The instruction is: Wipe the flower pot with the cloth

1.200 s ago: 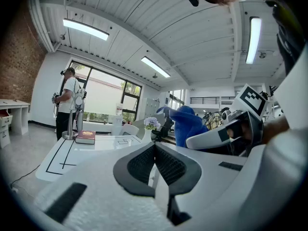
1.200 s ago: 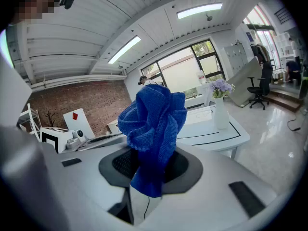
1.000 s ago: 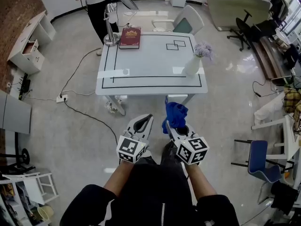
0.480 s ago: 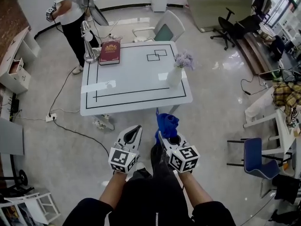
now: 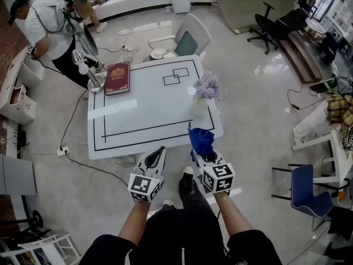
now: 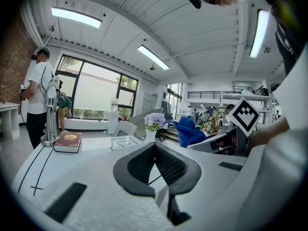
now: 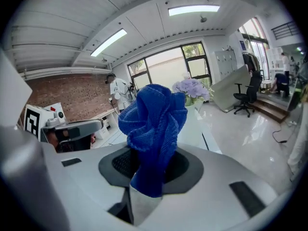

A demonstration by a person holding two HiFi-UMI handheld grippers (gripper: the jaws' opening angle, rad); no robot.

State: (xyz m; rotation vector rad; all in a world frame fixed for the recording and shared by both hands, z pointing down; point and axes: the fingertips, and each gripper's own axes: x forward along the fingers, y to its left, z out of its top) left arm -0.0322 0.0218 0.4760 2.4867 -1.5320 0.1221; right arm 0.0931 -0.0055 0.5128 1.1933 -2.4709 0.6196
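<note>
- Cloth [image 5: 202, 138], blue and bunched, stands up out of the right gripper [image 5: 198, 149], whose jaws are clenched on its lower end.
- Left gripper [image 5: 159, 152] has its jaws pressed together with nothing between them. It is held just left of the right one, off the near edge of the worktop [image 5: 138, 115].
- Flower pot [image 5: 198, 107], white with pale purple blooms, stands upright by the right edge of the worktop, just beyond the cloth and apart from it.
- Dark red book [image 5: 117, 77] lies flat at the far left corner.
- Person [image 5: 47, 24] in a white top stands on the floor beyond that corner.
- Chair [image 5: 189, 36] sits at the far side.
</note>
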